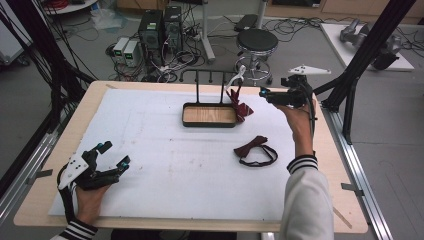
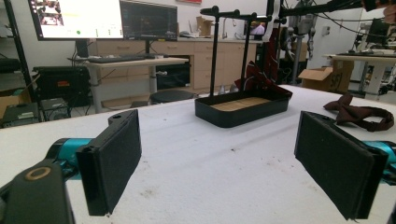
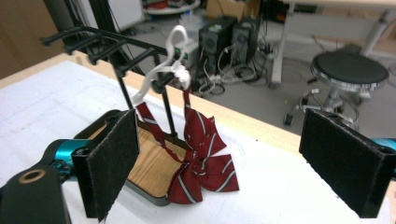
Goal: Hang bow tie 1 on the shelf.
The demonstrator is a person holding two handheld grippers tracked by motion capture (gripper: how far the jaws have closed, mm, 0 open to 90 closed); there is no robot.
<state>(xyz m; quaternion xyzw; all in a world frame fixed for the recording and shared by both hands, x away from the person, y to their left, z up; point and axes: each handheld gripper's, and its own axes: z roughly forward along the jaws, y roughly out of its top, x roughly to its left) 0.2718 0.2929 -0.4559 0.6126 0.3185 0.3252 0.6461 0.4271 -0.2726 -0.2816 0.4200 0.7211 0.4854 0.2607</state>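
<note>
A black rack (image 1: 210,82) rises from a tray with a wooden floor (image 1: 209,115) at the table's far middle. A red striped bow tie (image 1: 240,107) hangs from the rack's right end on a white strap (image 3: 161,70) and drapes over the tray's corner (image 3: 201,168). A dark red bow tie (image 1: 255,151) lies flat on the white mat to the right. My right gripper (image 1: 264,94) is held up in the air just right of the rack, open and empty. My left gripper (image 1: 116,154) rests low at the front left, open and empty, facing the tray (image 2: 240,108).
A white mat (image 1: 170,165) covers most of the wooden table. Beyond the far edge stand a round stool (image 1: 256,42) and computer boxes (image 1: 160,30) with cables on the floor. Black frame posts (image 1: 367,50) rise at the right.
</note>
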